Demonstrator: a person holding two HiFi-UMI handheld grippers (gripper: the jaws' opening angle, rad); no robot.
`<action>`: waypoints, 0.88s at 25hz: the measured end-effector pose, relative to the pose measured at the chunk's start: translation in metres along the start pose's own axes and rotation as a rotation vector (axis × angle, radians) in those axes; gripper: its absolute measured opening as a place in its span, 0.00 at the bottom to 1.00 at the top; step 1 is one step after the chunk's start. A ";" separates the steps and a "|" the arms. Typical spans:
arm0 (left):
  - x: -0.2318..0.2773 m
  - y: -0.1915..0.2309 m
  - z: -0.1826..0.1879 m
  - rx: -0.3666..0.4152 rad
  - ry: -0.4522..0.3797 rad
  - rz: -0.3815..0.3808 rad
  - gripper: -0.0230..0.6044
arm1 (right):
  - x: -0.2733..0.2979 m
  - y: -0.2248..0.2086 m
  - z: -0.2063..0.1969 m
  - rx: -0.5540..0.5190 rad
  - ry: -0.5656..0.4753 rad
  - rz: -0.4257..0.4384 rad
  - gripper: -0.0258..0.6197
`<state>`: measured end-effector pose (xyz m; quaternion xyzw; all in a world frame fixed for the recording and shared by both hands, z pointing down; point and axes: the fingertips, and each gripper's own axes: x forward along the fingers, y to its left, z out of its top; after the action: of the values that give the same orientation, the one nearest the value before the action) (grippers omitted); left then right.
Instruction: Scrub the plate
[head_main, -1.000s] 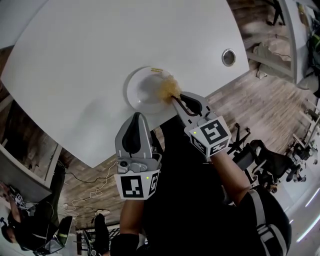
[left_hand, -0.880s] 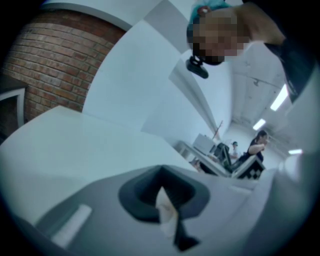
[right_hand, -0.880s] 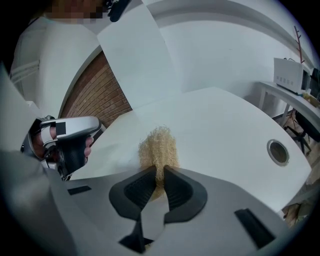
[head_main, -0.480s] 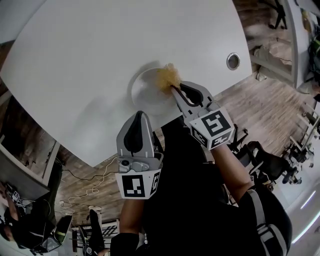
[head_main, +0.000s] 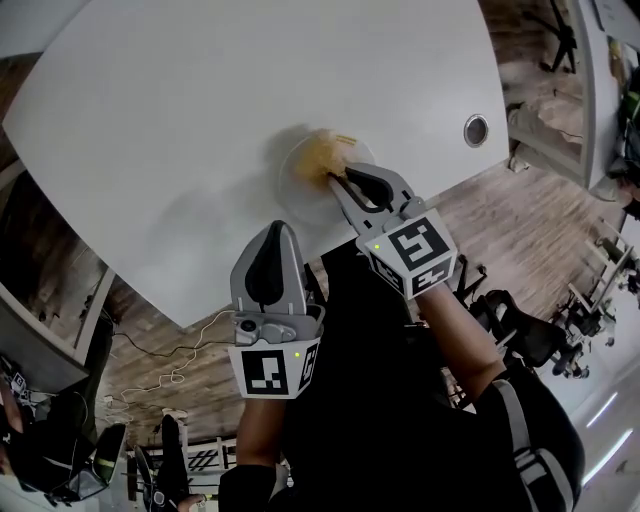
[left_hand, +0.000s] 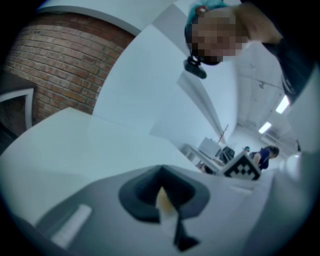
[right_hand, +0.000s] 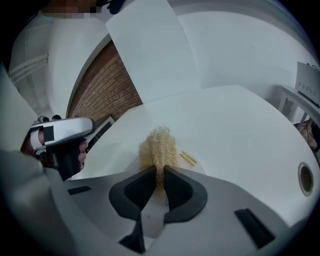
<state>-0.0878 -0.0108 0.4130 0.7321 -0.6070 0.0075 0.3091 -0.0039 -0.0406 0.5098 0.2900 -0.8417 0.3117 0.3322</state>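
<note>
A white plate (head_main: 312, 195) lies on the white table (head_main: 200, 120) near its front edge. My right gripper (head_main: 334, 181) is shut on a tan fibrous scrubber (head_main: 322, 153), which rests on the far part of the plate. In the right gripper view the scrubber (right_hand: 159, 146) sticks out past the shut jaws, beside a yellow label on the plate (right_hand: 192, 162). My left gripper (head_main: 276, 230) is held below the table's front edge, apart from the plate, its jaws together with nothing in them. It shows in the right gripper view as the left gripper (right_hand: 75, 129).
A round metal grommet (head_main: 476, 130) sits in the table to the right of the plate. The table's front edge runs just below the plate. Wooden floor and office chairs (head_main: 530, 330) lie at the right. A brick wall (right_hand: 107, 87) stands beyond the table.
The right gripper has carried the scrubber from the plate's right side round to its far part. The left gripper has stayed where it was.
</note>
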 end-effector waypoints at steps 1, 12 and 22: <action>-0.002 0.002 0.000 -0.003 -0.001 0.003 0.04 | 0.002 0.004 -0.001 -0.006 0.006 0.006 0.11; -0.009 0.003 -0.002 -0.017 -0.011 0.009 0.04 | -0.007 0.039 -0.031 -0.020 0.073 0.067 0.11; -0.012 -0.005 -0.003 -0.020 -0.024 0.006 0.04 | -0.016 0.026 -0.040 -0.025 0.093 0.038 0.11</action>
<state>-0.0855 0.0016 0.4084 0.7274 -0.6127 -0.0062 0.3091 0.0027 0.0093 0.5121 0.2550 -0.8346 0.3204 0.3685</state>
